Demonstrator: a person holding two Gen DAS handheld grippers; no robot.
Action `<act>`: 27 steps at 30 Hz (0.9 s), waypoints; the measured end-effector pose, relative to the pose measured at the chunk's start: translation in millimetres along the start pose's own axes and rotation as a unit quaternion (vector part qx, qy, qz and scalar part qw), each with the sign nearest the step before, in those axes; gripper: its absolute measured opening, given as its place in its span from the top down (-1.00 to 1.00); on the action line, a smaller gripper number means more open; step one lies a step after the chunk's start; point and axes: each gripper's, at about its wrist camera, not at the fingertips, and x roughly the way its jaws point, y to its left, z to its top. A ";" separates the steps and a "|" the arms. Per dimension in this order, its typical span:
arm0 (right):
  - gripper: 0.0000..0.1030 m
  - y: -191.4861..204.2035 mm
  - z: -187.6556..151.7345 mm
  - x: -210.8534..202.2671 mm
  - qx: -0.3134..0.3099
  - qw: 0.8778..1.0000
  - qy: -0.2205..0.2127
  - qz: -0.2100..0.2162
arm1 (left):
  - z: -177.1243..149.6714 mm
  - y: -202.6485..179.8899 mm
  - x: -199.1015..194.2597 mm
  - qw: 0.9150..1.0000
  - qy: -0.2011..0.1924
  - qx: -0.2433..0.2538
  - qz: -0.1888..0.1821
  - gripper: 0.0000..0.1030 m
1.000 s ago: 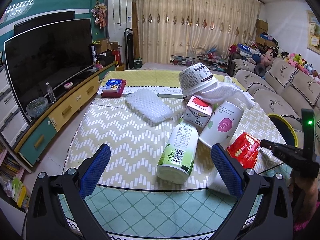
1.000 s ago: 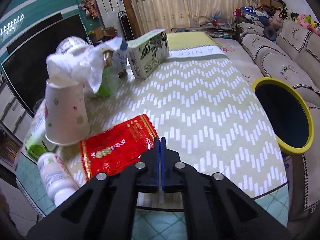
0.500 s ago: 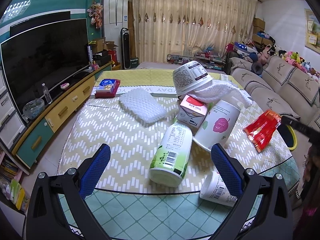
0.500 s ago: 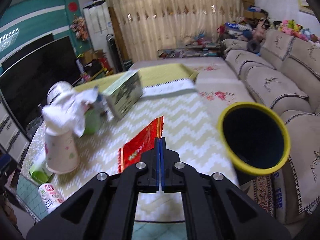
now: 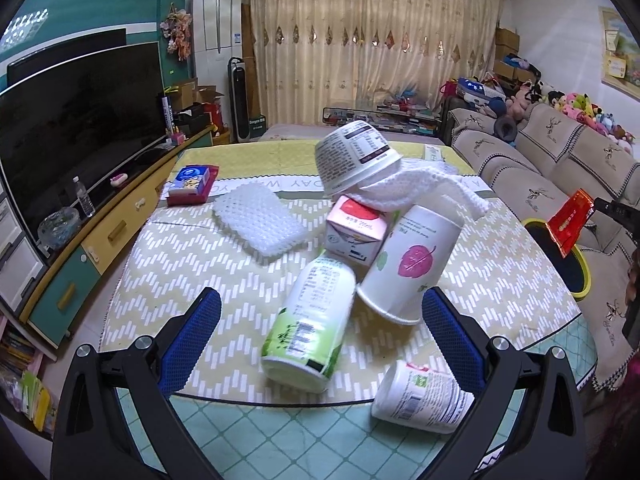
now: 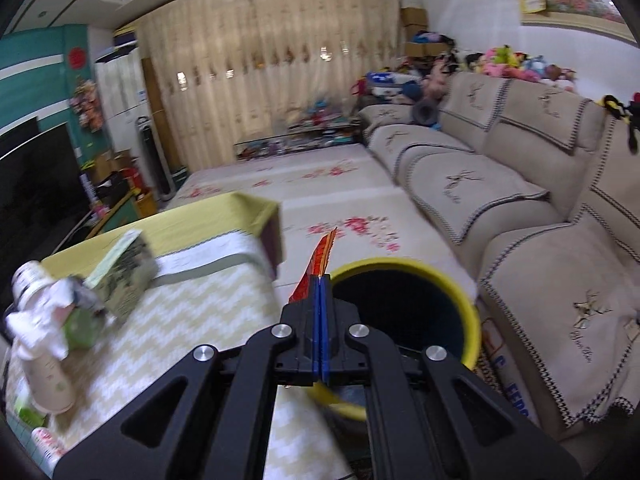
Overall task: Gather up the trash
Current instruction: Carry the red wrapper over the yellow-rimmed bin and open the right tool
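My right gripper is shut on a red snack wrapper and holds it edge-on at the near rim of the yellow-rimmed bin. The wrapper and bin also show at the right edge of the left wrist view. My left gripper is open and empty, hovering over the table's near edge. Between its fingers lie a green-and-white bottle, a leaf-print paper cup and a small white bottle. Behind them sit a pink carton, an upturned bowl and crumpled white tissue.
A white foam net and a blue-and-red pack lie further back on the chevron tablecloth. A tissue box stands on the table. A TV and cabinet run along the left, a beige sofa along the right.
My right gripper lifted the red wrapper off the table and carried it right, from above the cloth to the bin's rim. The left gripper pulled back slightly and stayed open.
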 end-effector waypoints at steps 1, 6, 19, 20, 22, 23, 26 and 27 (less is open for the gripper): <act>0.99 -5.6 0.4 2.5 0.002 1.000 0.000 -0.006 | 0.8 -1.6 1.0 1.000 0.000 0.002 -0.001 -0.93; 0.99 -29.0 0.7 36.9 0.011 0.999 0.021 -0.044 | 5.0 -14.7 3.0 1.000 -0.004 0.014 -0.015 -0.93; 0.60 -33.6 -20.5 52.5 0.011 0.997 0.049 -0.056 | -1.9 -51.4 -14.4 0.992 -0.009 0.079 -0.093 -0.93; 0.57 -32.6 -21.2 46.7 0.011 0.998 0.046 -0.052 | -3.3 -53.6 -15.9 0.991 -0.007 0.087 -0.102 -0.93; 0.42 -29.5 -23.1 35.1 0.009 0.998 0.039 -0.046 | -9.7 -58.3 -19.7 0.986 -0.001 0.109 -0.128 -0.93; 0.39 -28.5 -23.8 31.0 0.008 0.998 0.037 -0.044 | -12.7 -60.6 -21.3 0.983 0.001 0.119 -0.138 -0.93; 0.34 -20.4 -30.9 15.0 0.003 0.999 0.033 -0.030 | -21.5 -65.7 -22.7 0.978 0.006 0.141 -0.155 -0.93; 0.30 -17.7 -34.0 9.8 0.001 0.999 0.032 -0.025 | -24.2 -66.7 -22.5 0.976 0.008 0.147 -0.160 -0.93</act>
